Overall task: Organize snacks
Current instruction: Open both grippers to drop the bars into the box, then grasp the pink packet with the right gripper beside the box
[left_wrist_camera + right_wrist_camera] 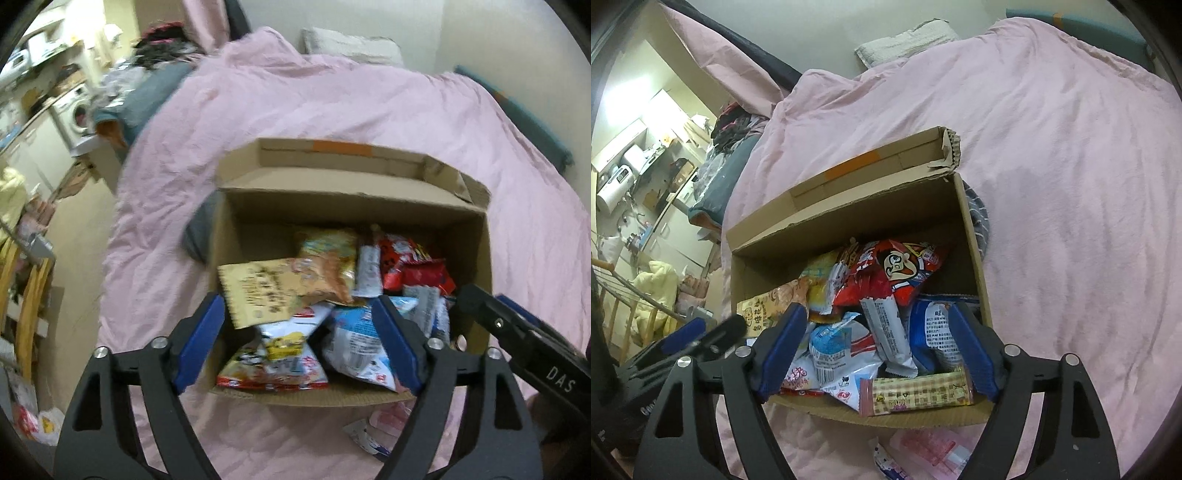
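Observation:
An open cardboard box (pixel 332 214) (pixel 849 221) stands on the bed, filled with several snack packets. A tan packet (pixel 266 291) lies on top at the left, with a red packet (pixel 417 266) (pixel 897 269) at the back. In the middle are blue-white packets (pixel 358 339) (pixel 831 347), and a checked yellow bar (pixel 916 393) lies at the front. My left gripper (pixel 295 301) hangs open over the box's front half, holding nothing. My right gripper (pixel 876 310) is open over the same box, empty too. Each gripper shows at the edge of the other's view.
The box rests on a pink duvet (pixel 1071 184) with a white pillow (pixel 908 37) at the head. Loose packets (pixel 373 432) (pixel 934 450) lie on the duvet in front of the box. A grey striped cloth (pixel 979 218) is tucked beside it. Clothes and furniture crowd the left.

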`<action>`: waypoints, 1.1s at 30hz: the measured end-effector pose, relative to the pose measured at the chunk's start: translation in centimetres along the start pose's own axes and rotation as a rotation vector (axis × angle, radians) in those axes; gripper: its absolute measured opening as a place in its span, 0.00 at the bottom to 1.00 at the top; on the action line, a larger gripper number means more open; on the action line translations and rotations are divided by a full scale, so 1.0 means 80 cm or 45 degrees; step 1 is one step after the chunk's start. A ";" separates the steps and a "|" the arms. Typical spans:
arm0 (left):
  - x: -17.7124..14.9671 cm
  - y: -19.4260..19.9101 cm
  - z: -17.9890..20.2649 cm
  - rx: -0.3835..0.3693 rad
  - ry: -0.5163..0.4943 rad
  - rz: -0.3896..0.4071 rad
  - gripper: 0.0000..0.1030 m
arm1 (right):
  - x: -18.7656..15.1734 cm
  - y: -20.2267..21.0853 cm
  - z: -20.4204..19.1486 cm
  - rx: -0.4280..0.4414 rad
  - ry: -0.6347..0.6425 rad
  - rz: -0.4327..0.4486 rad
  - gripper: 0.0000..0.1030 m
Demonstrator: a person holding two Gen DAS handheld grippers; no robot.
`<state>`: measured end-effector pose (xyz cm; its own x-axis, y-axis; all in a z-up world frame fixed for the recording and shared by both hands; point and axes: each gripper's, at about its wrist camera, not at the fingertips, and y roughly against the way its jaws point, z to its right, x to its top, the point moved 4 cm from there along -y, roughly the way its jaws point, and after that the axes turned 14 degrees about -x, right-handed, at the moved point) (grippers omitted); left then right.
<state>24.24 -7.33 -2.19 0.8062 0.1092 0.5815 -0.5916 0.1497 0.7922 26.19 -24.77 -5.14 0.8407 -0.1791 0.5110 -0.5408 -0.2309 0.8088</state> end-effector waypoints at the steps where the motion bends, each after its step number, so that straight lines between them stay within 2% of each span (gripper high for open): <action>1: -0.001 0.005 -0.004 -0.002 0.017 0.022 0.90 | -0.001 0.001 -0.001 0.004 0.002 -0.003 0.79; 2: -0.001 0.008 -0.006 -0.003 0.025 0.031 0.94 | -0.002 0.002 -0.001 0.008 0.004 -0.003 0.80; 6: -0.010 0.012 -0.012 -0.013 0.041 0.001 0.94 | -0.005 0.011 0.000 -0.012 0.027 0.024 0.90; 9: -0.019 0.017 -0.014 -0.029 0.046 -0.010 0.94 | -0.009 0.018 0.004 -0.021 0.023 0.039 0.93; 21: -0.058 0.026 -0.022 -0.082 0.032 -0.053 0.94 | -0.047 0.047 0.031 -0.018 -0.011 0.006 0.94; 25: -0.079 0.027 -0.026 -0.089 -0.018 -0.078 0.94 | -0.063 0.052 0.048 -0.026 -0.031 -0.023 0.94; 28: -0.098 0.032 -0.031 -0.088 -0.063 -0.076 0.94 | -0.077 0.049 0.063 -0.058 -0.043 -0.064 0.94; 33: -0.131 0.037 -0.045 -0.103 -0.097 -0.088 0.94 | -0.117 0.021 0.100 -0.126 -0.140 -0.255 0.94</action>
<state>14.04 -4.51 -6.63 0.8409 0.0217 0.5408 -0.5303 0.2333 0.8151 17.22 -31.16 -10.88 0.9200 -0.2436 0.3070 -0.3537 -0.1784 0.9182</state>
